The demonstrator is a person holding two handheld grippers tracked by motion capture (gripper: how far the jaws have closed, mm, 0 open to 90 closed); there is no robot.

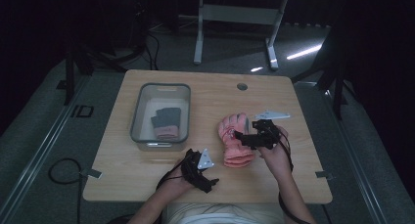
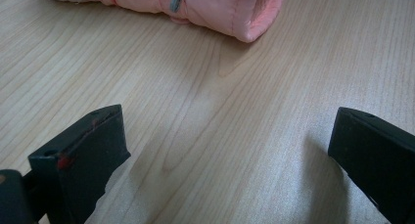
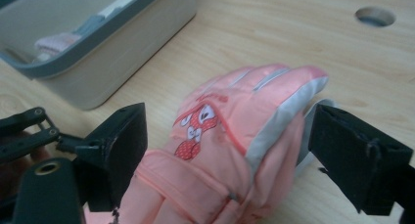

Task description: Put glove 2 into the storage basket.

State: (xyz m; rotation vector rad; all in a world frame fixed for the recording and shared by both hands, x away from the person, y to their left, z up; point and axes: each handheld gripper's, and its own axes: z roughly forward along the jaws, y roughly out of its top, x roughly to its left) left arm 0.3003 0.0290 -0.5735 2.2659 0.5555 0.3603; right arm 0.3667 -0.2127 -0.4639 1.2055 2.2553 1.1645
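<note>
A pink padded glove (image 1: 234, 141) with a cartoon patch lies palm down right of the table's middle, fingers pointing away from me. My right gripper (image 1: 244, 137) hangs over it, open. In the right gripper view its jaws stand wide on either side of the glove (image 3: 230, 131), one by the cuff and one by the grey-edged little-finger side. My left gripper (image 1: 208, 174) rests near the front edge, left of the glove, open with bare wood between its jaws (image 2: 225, 150). The glove's cuff (image 2: 235, 13) lies just ahead of it.
A grey plastic bin (image 1: 137, 111) stands on the left half of the table, with a grey and pink glove (image 1: 165, 122) inside. The bin's wall (image 3: 112, 62) is close to the right gripper's left side. A round cable hole (image 1: 242, 86) lies at the back.
</note>
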